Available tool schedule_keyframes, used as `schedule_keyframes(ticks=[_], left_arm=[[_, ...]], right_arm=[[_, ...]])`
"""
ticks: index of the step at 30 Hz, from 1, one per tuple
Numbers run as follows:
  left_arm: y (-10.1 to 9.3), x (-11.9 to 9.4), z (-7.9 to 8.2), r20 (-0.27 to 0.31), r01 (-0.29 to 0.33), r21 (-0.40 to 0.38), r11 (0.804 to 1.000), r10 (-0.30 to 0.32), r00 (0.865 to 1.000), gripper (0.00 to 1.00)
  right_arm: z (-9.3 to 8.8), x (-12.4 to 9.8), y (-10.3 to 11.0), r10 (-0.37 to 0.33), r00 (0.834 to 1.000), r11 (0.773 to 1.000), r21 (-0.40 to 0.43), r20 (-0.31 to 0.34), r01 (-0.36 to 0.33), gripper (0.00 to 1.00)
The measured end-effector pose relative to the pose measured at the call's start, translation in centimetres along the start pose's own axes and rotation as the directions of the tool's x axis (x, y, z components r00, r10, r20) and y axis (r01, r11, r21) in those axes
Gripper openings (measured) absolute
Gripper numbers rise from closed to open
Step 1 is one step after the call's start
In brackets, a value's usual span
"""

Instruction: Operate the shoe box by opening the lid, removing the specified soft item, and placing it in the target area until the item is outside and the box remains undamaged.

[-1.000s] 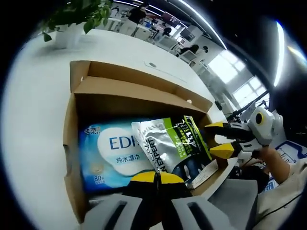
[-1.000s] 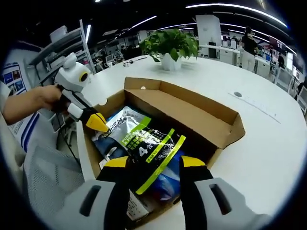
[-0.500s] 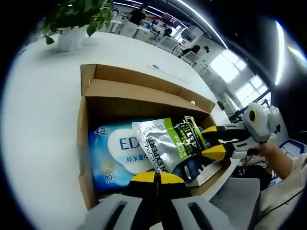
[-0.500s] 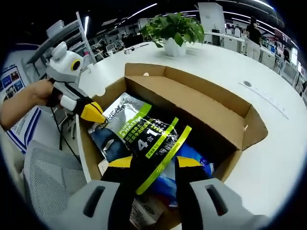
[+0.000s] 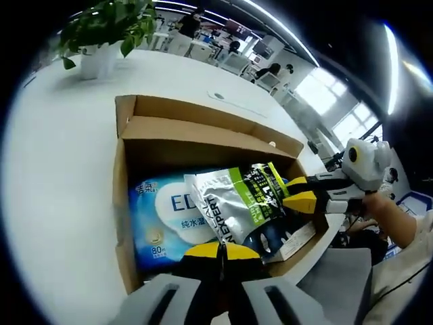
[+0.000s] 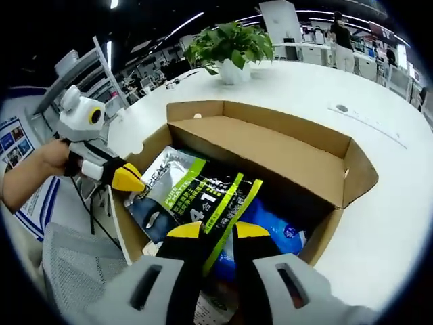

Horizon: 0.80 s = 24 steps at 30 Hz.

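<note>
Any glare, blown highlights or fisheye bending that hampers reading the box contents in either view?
Left gripper view: windows blown white, box edges bowed, wipes pack print legible. Right gripper view: table bright, sheen on the silver pouch, deep shadow under the box's far wall.

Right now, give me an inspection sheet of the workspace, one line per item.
Surface: white table, box set near its edge.
Job's things: cardboard shoe box open, flaps up; silver-green pouch lies on top of blue wet-wipe pack inside.
Clutter: potted plant on the table behind the box; paper slip by the pouch inside the box.
Grippers: left gripper shut at the pouch's lower edge, grip on it uncertain; right gripper nearly shut on the pouch's green edge.
Cables: dark cable hanging under the left hand.
Surroundings: open office, desks, grey chair, people in the distance.
</note>
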State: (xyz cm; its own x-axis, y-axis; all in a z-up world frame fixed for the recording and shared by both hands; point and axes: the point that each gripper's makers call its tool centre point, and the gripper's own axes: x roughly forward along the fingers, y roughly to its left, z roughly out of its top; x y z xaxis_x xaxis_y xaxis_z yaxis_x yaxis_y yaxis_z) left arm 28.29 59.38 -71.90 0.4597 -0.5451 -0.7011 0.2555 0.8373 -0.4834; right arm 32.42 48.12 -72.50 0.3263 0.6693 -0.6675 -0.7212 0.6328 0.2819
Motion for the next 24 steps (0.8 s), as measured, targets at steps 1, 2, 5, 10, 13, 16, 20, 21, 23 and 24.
schedule_keyframes(ticks=[1,2,5,10,13,16,20,21,23,24], left_arm=[[0.0,0.0,0.0,0.001,-0.001,0.001,1.0,0.001,1.0,0.0],[0.0,0.0,0.1,0.003,-0.005,0.002,1.0,0.005,1.0,0.0],[-0.2,0.0,0.2,0.008,-0.005,0.003,1.0,0.005,1.0,0.0],[-0.5,-0.1,0.3,0.007,-0.005,0.018,1.0,0.005,1.0,0.0],[-0.8,-0.2,0.7,0.012,-0.001,0.021,1.0,0.0,1.0,0.0],[-1.0,-0.4,1.0,0.015,0.003,0.029,1.0,-0.004,1.0,0.0],[-1.4,-0.6,1.6,0.022,0.001,0.042,0.999,-0.002,1.0,0.0],[-1.5,-0.7,1.7,0.024,0.002,0.044,0.999,-0.003,1.0,0.0],[-1.7,-0.8,2.1,0.03,0.003,0.05,0.999,-0.005,1.0,0.0],[-1.9,-0.9,2.3,0.033,0.005,0.053,0.999,-0.006,0.999,0.0]], right_arm=[[0.0,-0.1,-0.1,-0.008,1.0,1.0,-0.017,0.003,0.008,0.06],[0.0,-0.1,-0.3,-0.018,1.0,0.999,-0.032,0.009,0.018,0.02],[-0.2,-0.1,-0.1,-0.016,1.0,0.999,-0.035,0.01,0.017,0.01],[-0.2,-0.5,-0.1,-0.016,1.0,1.0,-0.006,0.019,0.016,0.0],[-0.1,-0.9,-0.1,-0.019,0.999,1.0,0.015,0.029,0.019,0.0],[0.2,-1.3,-0.1,-0.026,0.999,0.999,0.023,0.043,0.025,0.0],[0.9,-2.0,-0.2,-0.032,0.997,0.998,0.049,0.073,0.028,0.0],[1.0,-2.2,-0.2,-0.033,0.996,0.998,0.056,0.078,0.029,0.0],[1.3,-2.5,-0.3,-0.033,0.996,0.997,0.066,0.085,0.027,0.0],[1.4,-2.7,-0.3,-0.035,0.995,0.997,0.076,0.093,0.028,0.0]])
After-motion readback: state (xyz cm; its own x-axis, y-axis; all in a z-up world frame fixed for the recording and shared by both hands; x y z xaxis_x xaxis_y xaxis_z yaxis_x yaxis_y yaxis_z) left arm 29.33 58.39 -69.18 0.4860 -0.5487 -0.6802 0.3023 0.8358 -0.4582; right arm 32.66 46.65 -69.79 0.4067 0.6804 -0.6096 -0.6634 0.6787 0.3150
